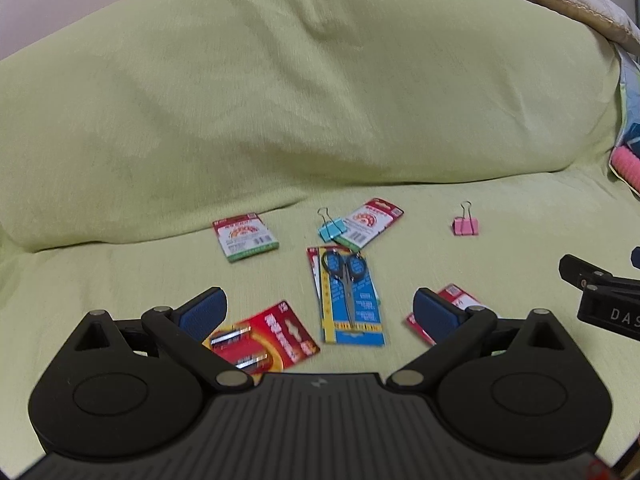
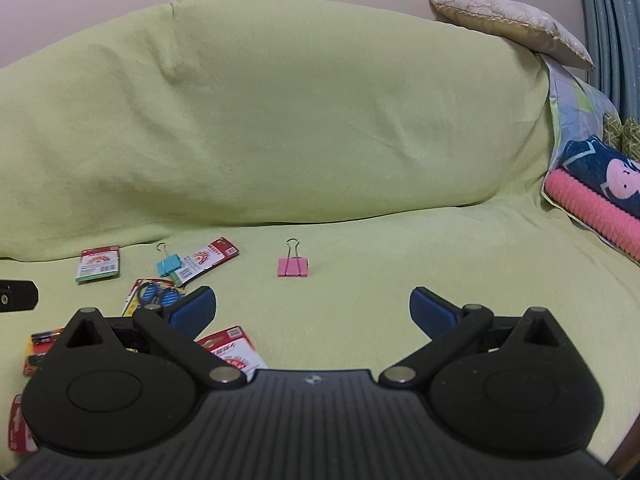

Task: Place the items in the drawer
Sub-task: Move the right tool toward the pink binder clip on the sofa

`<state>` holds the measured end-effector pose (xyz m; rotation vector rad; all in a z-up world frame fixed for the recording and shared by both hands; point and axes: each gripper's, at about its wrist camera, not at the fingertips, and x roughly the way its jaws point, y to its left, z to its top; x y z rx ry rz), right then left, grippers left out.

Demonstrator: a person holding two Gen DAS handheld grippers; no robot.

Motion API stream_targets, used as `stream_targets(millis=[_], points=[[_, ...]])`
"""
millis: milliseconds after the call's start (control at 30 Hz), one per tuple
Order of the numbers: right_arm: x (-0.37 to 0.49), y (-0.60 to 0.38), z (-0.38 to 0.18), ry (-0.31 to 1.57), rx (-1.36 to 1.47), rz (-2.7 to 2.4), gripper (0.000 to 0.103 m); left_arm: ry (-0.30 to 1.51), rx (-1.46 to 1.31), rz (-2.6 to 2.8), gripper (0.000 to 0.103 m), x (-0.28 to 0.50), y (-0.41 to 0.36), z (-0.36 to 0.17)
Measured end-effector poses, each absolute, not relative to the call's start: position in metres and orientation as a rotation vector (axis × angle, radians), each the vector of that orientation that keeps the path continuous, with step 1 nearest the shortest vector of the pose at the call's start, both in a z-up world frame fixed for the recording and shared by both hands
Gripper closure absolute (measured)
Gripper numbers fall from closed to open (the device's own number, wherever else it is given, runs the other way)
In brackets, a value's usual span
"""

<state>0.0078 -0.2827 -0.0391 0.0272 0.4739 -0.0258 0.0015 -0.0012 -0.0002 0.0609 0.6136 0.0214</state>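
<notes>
Your left gripper (image 1: 320, 312) hovers with its fingers spread wide and empty over a green sofa cover (image 1: 280, 120). Just ahead of it lies a pair of scissors (image 1: 346, 280) on a blue card, with a battery pack (image 1: 264, 340) to its left. Your right gripper (image 2: 312, 308) is also spread wide, holding nothing. A pink binder clip (image 2: 293, 267) sits ahead of it, a blue binder clip (image 2: 168, 265) further left.
</notes>
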Motion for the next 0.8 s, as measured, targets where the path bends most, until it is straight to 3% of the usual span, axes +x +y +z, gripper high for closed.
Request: stream_targets(millis=[800], points=[[0.066, -0.279, -0.049, 0.476, -0.036, -0.003, 0.001, 0.657, 0.095, 0.012, 0.003, 0.075, -0.065, -0.026]])
